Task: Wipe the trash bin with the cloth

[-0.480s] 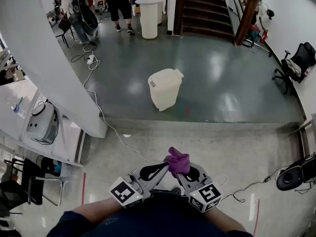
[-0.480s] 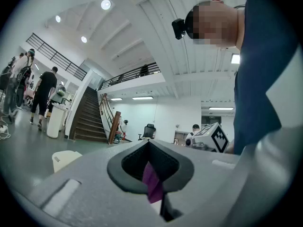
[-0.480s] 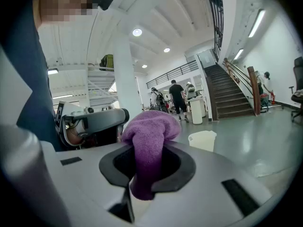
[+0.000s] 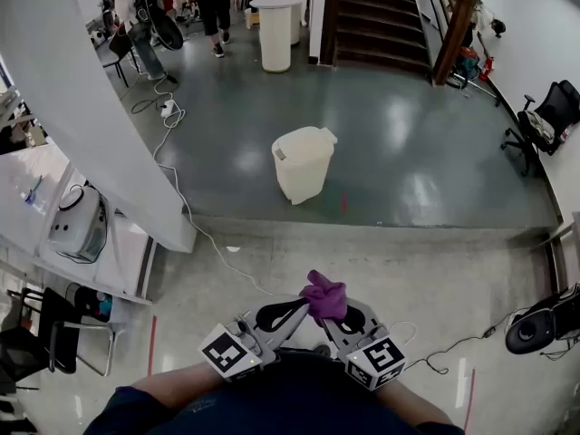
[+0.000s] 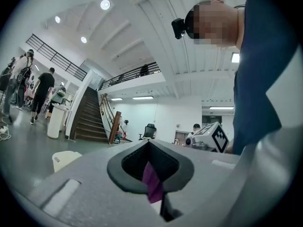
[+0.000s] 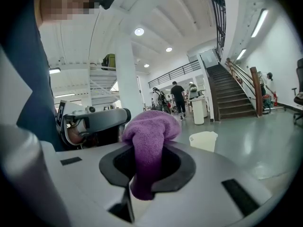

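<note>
Cloth (image 4: 324, 297), purple and bunched, stands up between my two tongs, close in front of my body. My right gripper (image 4: 337, 314) is clenched on its thick fold, and my left gripper (image 4: 305, 310) has its jaws pressed together on a thin strip of the same cloth, the tips of the two almost touching. Well apart from them, past a low step (image 4: 362, 227), the cream trash bin (image 4: 302, 163) stands upright with its lid down on the dark grey floor (image 4: 408, 152), and neither gripper nor cloth touches it.
</note>
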Demonstrator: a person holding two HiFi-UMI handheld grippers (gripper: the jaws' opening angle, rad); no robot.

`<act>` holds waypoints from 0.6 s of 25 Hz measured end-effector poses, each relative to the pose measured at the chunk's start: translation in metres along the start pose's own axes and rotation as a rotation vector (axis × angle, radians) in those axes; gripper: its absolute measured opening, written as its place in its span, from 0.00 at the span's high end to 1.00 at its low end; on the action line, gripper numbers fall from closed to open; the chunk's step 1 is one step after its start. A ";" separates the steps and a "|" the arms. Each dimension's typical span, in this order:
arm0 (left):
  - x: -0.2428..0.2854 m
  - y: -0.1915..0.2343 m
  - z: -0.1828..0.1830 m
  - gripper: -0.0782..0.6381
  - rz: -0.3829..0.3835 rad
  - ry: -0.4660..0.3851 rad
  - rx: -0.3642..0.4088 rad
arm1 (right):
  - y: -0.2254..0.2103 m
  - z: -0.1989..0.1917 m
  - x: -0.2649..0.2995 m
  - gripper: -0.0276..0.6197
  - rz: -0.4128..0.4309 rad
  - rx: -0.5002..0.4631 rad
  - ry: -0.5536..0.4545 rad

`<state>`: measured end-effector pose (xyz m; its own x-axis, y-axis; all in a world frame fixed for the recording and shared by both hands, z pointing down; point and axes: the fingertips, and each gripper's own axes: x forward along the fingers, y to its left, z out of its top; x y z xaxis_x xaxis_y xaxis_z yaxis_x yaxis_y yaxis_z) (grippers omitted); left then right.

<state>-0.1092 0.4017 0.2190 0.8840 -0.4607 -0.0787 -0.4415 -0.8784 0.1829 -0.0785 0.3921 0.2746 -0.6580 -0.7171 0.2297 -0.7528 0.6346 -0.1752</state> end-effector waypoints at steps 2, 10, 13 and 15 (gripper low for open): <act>0.003 -0.001 0.000 0.91 0.002 -0.004 0.002 | -0.002 -0.001 -0.001 0.84 0.005 0.001 0.002; 0.021 -0.003 0.002 0.91 0.018 0.005 0.006 | -0.023 0.004 -0.010 0.84 0.013 0.005 -0.003; 0.035 -0.007 -0.004 0.91 0.025 0.010 0.007 | -0.036 0.001 -0.016 0.84 0.021 0.005 -0.001; 0.047 -0.011 -0.006 0.91 0.033 0.008 0.007 | -0.046 0.000 -0.023 0.84 0.030 0.005 0.000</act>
<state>-0.0619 0.3905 0.2192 0.8703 -0.4881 -0.0653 -0.4710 -0.8638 0.1789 -0.0285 0.3790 0.2771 -0.6803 -0.6977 0.2245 -0.7327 0.6544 -0.1869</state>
